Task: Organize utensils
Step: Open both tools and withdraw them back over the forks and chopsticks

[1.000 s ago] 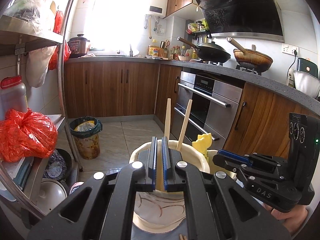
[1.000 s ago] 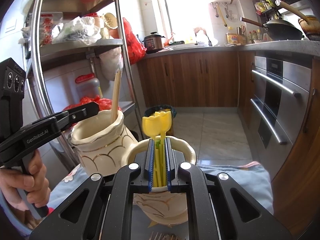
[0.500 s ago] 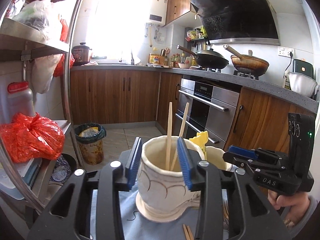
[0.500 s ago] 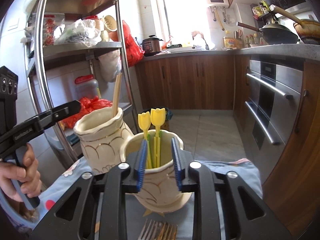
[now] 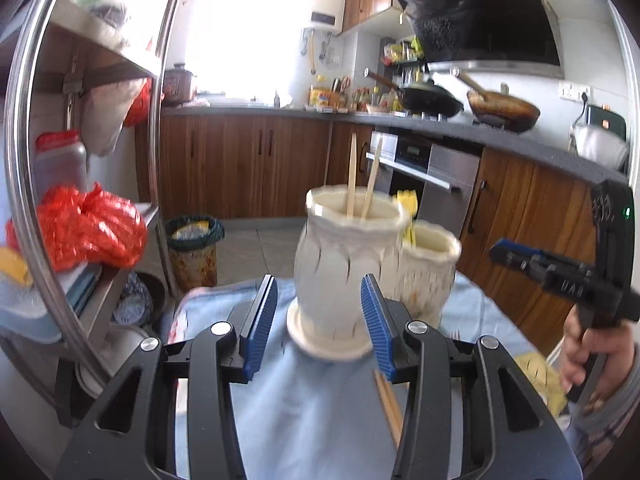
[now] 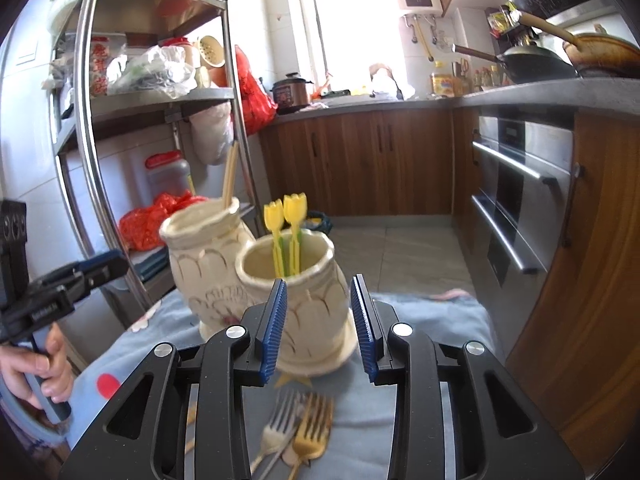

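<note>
Two forks (image 6: 298, 432), one silver and one gold, are seen lying nearest on the blue cloth (image 6: 420, 392) of the tabletop, their handles cut off by the frame edge. Above them the right tool (image 6: 319, 322) is held open, its ribbed blue pads empty. The left tool (image 5: 319, 326) is likewise spread wide and empty, with loose wooden chopsticks (image 5: 387, 402) lying by its right pad, partly hidden. Just beyond, two cream ceramic jars with scalloped relief are set touching or nearly so: the left jar (image 5: 346, 264) holds two wooden chopsticks (image 5: 360, 178), while the right jar (image 6: 298, 302) holds two yellow tulip-topped picks (image 6: 286, 232). Farther off, a steel rack (image 6: 92, 120) and wooden cabinets (image 6: 360, 160) are seen, blurred.
</note>
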The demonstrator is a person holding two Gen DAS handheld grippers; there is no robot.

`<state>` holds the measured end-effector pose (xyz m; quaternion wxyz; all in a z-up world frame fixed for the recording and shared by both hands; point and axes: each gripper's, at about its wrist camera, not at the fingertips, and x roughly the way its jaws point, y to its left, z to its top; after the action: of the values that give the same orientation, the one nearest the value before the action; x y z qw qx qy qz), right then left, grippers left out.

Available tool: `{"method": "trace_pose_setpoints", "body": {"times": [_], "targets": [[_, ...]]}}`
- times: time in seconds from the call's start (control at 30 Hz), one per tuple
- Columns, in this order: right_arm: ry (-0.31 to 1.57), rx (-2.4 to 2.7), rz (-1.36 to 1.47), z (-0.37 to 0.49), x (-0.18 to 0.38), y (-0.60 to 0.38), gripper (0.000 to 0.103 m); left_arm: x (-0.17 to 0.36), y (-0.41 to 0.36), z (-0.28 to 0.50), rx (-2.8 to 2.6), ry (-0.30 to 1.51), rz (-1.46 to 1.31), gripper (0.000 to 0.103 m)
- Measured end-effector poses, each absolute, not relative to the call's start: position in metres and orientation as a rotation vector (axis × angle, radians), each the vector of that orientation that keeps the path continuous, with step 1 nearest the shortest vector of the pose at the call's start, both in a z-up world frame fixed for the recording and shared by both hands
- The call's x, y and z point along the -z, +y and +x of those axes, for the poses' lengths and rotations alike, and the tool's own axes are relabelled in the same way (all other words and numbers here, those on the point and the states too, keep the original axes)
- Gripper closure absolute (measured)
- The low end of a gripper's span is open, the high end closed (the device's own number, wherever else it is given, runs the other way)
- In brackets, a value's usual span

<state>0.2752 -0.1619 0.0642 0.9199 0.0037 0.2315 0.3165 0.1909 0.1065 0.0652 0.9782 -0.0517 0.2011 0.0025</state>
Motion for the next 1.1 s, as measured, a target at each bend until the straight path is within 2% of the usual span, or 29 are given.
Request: {"method": "trace_pose_setpoints", "body": {"times": [0.6,0.87,1.1], "targets": [[0.704,-0.666,-0.010,0.240,-0.010,-0.178,0.068,-0.006,0.057,0.182,0.135,0.689,0.032,0.062],[0.775,-0.678,-0.089,0.230,0.004,-0.166,0.067,0.012,0.053,0.185,0.158,0.785,0.038,0.073],[0.809,-0.694,-0.137,0.223,0.008,-0.158,0.067,0.017,0.048,0.188,0.183,0.820,0.055,0.074]]}}
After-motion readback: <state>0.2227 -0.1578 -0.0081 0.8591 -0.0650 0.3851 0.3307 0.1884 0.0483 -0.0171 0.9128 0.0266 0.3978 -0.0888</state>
